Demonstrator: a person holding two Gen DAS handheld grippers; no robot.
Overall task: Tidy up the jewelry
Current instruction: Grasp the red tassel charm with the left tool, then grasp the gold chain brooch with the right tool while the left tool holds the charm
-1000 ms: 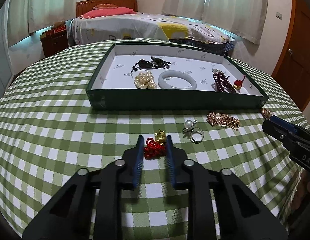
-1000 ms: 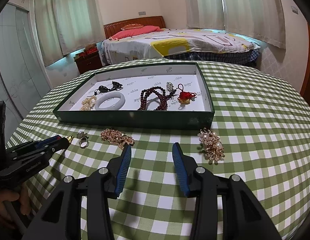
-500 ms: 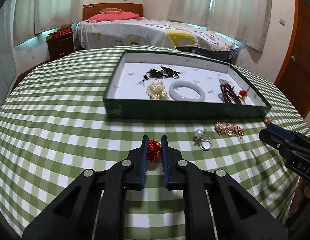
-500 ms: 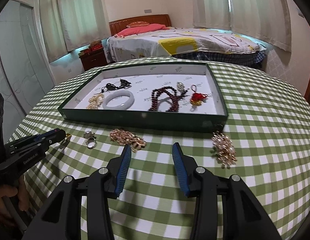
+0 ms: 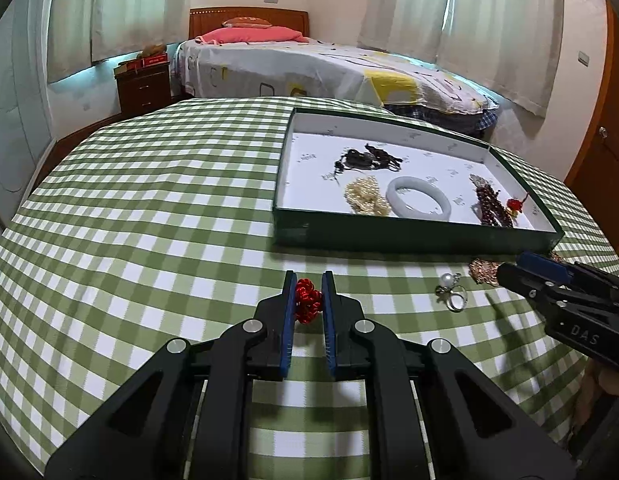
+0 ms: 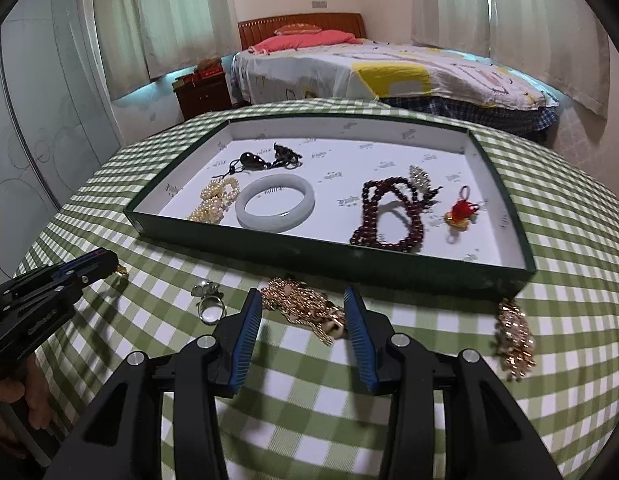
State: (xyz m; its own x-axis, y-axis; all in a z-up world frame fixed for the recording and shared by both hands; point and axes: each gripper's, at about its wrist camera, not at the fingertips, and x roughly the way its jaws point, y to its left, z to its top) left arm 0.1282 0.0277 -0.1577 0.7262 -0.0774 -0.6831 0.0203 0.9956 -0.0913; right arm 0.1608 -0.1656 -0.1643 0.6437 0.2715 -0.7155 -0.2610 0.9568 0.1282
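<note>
The left gripper (image 5: pixel 308 294) is pinching a red knotted charm (image 5: pixel 307 305) between its blue pads, above the green checked table (image 5: pixel 149 208) and to the near left of the green box (image 5: pixel 409 236). The right gripper (image 6: pixel 304 312) has its jaws spread, gripping nothing, with a gold chain (image 6: pixel 305 308) lying on the cloth between the fingertips and just short of the box's near wall. Left of that chain sits a silver ring (image 6: pixel 208 304) with a pearl, and off to the right, near the box's corner, lies a gold beaded cluster (image 6: pixel 515 338). Inside the white-lined box are a pale jade bangle (image 6: pixel 275 206), a heap of pearls (image 6: pixel 215 202) touching its left side, a dark pendant on a cord (image 6: pixel 265 159) further back, a string of dark red beads (image 6: pixel 389 216) and a small red tassel charm (image 6: pixel 461 212) at the right. The box's near wall stands between both grippers and the pieces already inside. From the left wrist view the right gripper's tip overlaps the gold chain, with the ring just to its left. Beyond the table are a bed (image 5: pixel 329 68) with a pink pillow, a wooden nightstand (image 5: pixel 143 86) and curtained windows.
</note>
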